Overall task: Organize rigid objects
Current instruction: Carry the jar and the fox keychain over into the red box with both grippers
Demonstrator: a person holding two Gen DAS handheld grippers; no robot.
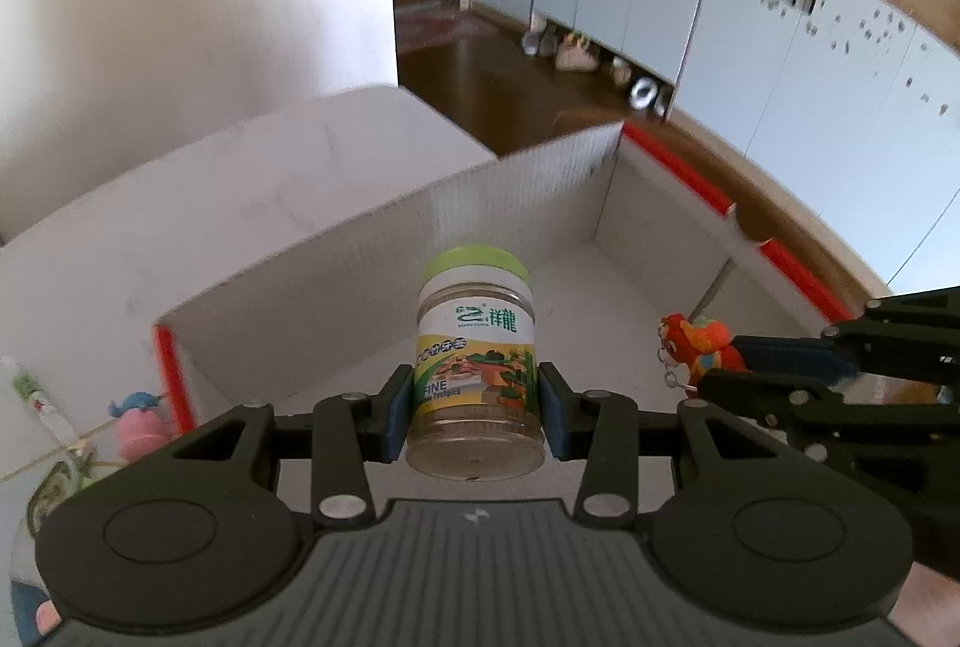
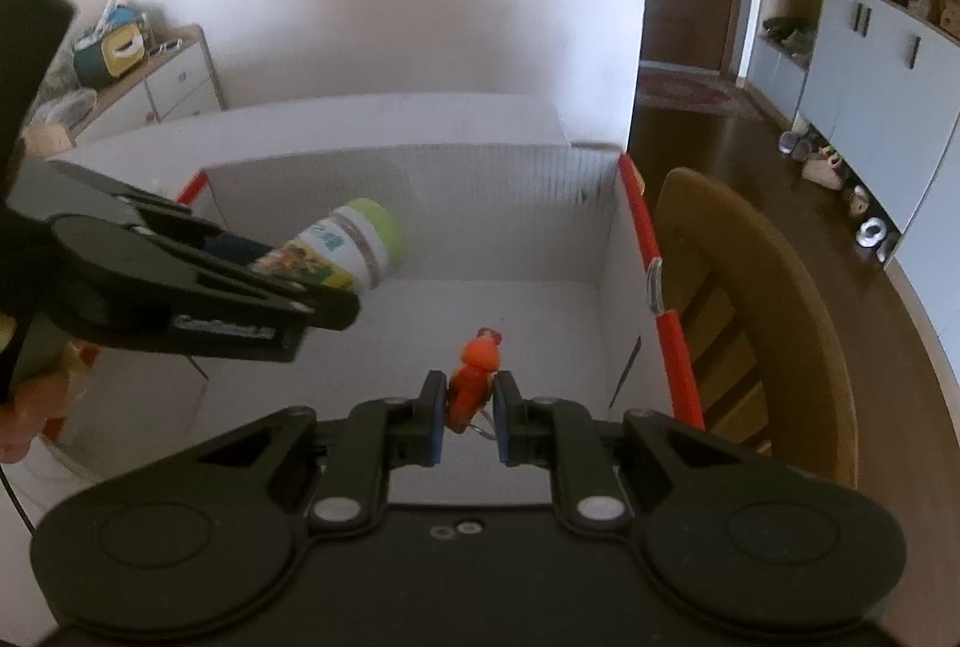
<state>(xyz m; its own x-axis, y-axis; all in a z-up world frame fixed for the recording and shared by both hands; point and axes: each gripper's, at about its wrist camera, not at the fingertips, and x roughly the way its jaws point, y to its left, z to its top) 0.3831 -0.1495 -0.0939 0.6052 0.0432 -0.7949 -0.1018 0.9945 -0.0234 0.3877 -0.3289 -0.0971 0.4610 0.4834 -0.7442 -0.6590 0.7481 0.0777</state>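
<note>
My left gripper (image 1: 477, 401) is shut on a clear toothpick jar (image 1: 477, 365) with a green lid and a yellow-green label, held above the open white box (image 1: 372, 281). The jar also shows in the right wrist view (image 2: 342, 248), tilted, in the left gripper (image 2: 300, 287). My right gripper (image 2: 470, 419) is shut on a small orange toy figure with a key ring (image 2: 474, 377), over the box floor (image 2: 528, 323). In the left wrist view the toy (image 1: 699, 347) sticks out of the right gripper (image 1: 729, 362) at the right.
The box has red-taped edges (image 2: 666, 299). A pink and blue toy (image 1: 139, 425) and a white tube (image 1: 36, 395) lie left of the box. A wooden chair (image 2: 756, 323) stands right of the box. Pale cabinets (image 1: 780, 35) line the far wall.
</note>
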